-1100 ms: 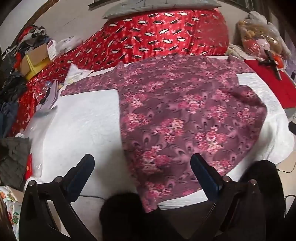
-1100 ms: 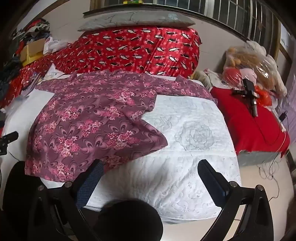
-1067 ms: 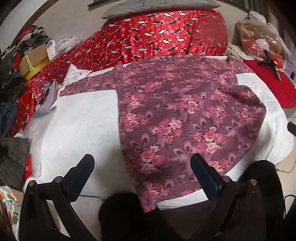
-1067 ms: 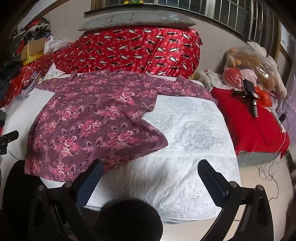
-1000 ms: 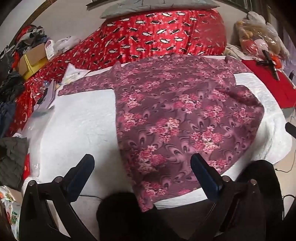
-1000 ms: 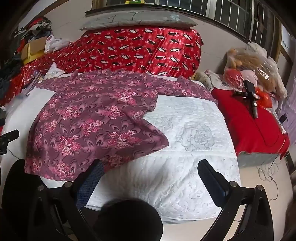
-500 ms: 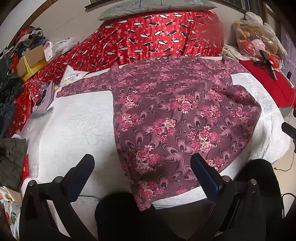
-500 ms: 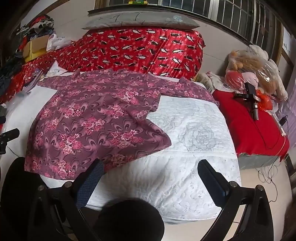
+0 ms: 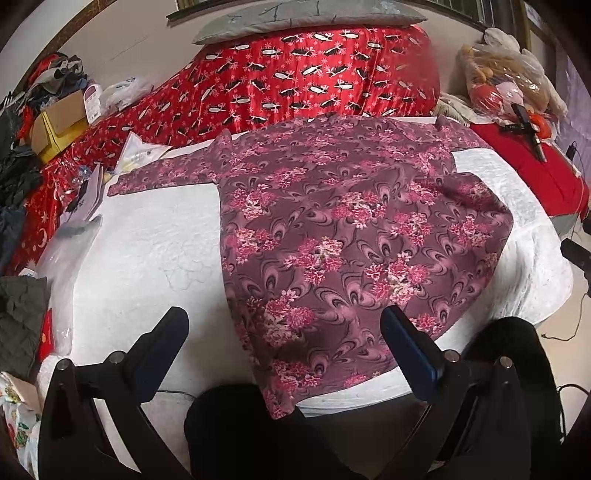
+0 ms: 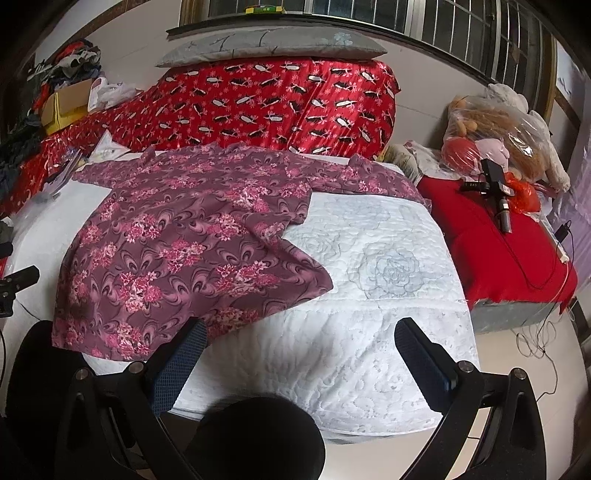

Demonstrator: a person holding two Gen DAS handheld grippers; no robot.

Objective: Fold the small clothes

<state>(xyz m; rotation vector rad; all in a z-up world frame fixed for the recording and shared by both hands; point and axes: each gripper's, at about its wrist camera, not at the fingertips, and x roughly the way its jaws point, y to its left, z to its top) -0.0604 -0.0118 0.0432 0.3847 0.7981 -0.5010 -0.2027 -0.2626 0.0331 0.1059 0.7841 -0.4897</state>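
- The floral maroon garment (image 9: pixel 343 236) lay spread flat on the white quilted bed (image 9: pixel 147 251), its lower hem hanging over the near edge.
- The left gripper (image 9: pixel 282 332) hovered above the near edge of the bed, fingers (image 9: pixel 162 343) spread wide apart and holding nothing; the garment's hem sat between them.
- The right gripper (image 10: pixel 299 343) hovered likewise over bare quilt, fingers (image 10: pixel 421 354) wide apart and empty, the left one just over the garment's corner (image 10: pixel 221 321).
- The left wrist view alone showed one sleeve (image 9: pixel 162 179) stretched out flat toward papers (image 9: pixel 88 195) at the bed's edge, and a cardboard box (image 9: pixel 59 122) beyond.
- The right wrist view alone showed the garment's side edge rumpled and folded inward (image 10: pixel 295 214), plus a rose pattern (image 10: pixel 391 269) stitched in the bare quilt.
- The right wrist view also gave the barred window (image 10: pixel 369 14) and the full red mat (image 10: pixel 495 240) beside the bed, with a black device (image 10: pixel 495 184) lying on it.
- Both views showed the red patterned bedding (image 9: pixel 314 88) heaped behind the garment, a grey pillow (image 10: pixel 269 44) on top, and bagged plush toys (image 10: pixel 495 122).
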